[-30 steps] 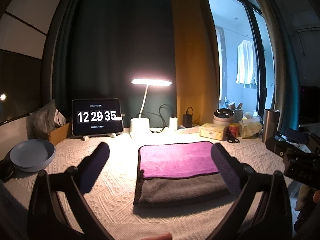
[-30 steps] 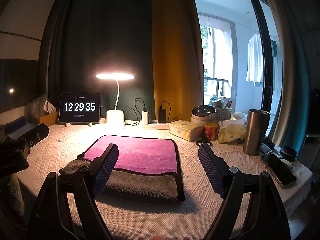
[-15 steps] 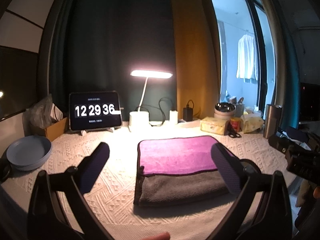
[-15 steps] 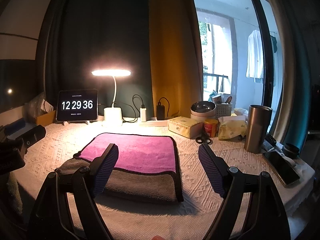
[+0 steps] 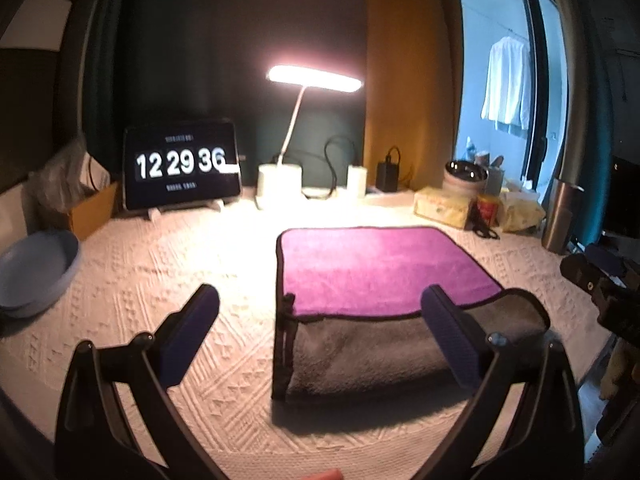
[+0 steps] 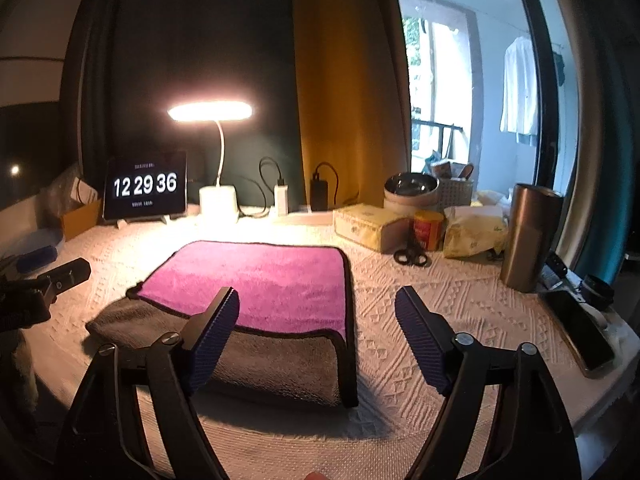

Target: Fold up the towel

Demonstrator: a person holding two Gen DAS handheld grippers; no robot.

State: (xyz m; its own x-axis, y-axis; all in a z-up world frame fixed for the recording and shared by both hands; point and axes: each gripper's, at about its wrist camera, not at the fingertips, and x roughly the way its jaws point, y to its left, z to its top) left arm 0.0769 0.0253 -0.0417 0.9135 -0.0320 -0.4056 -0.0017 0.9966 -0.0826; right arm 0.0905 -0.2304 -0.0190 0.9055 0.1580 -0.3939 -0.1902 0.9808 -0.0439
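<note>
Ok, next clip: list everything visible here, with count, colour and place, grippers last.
towel: 1, magenta over grey, folded, table centre
tablecloth: 1, cream, covers table
tablet clock: 1, black, back left
desk lamp: 1, white, lit, back centre
bowl: 1, blue, far left
tissue box: 1, yellow, back right
scissors: 1, black, by tissue box
tumbler: 1, steel, right
phone: 1, dark, right edge
left gripper: open, empty
right gripper: open, empty

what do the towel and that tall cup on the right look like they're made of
Towel: soft plush cloth, probably microfibre, with a fuzzy matte nap, purple on one face, grey on the other, and a dark stitched edge. Cup: likely brushed stainless steel, with a dull metallic sheen and soft streaky reflections.
</note>
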